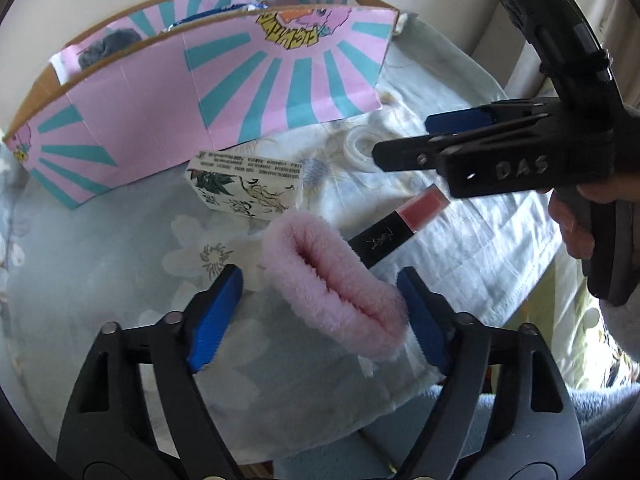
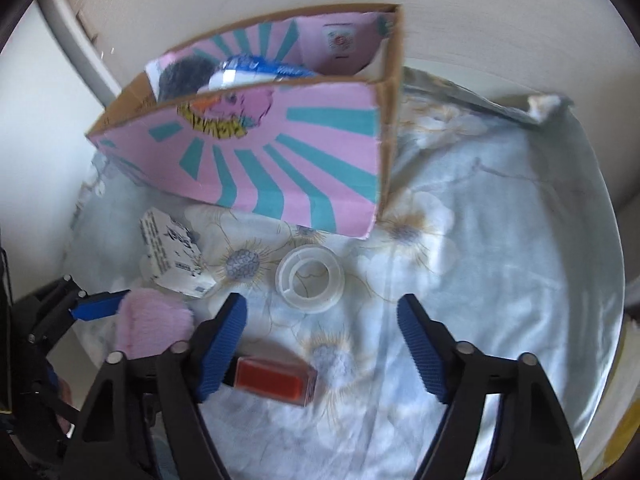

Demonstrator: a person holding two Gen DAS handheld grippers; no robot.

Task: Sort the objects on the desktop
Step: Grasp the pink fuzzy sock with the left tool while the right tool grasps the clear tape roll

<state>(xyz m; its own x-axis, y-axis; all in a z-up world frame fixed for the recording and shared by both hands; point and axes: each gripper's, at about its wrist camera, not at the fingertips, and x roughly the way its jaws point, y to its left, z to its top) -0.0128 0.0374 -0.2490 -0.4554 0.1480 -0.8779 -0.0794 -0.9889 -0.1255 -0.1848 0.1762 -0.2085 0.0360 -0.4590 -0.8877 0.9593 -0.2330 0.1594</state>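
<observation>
Floral cloth [image 2: 500, 248] covers your tabletop, with the pink-and-teal cardboard box [image 1: 180, 104] at the back already holding a few things. Your left gripper [image 1: 320, 312] has its jaws spread around the fluffy pink scrunchie [image 1: 340, 288], which looks soft and light, so pinch it across its middle. Your right gripper [image 2: 320, 340] hangs released above the lipstick [image 2: 276, 380], probably slick and rigid.

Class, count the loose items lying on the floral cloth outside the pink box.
4: a printed carton by the box, a clear tape ring beside it, a lip gloss tube, and a pink fluffy band between the left claw's fingers. Others may be hidden.
</observation>
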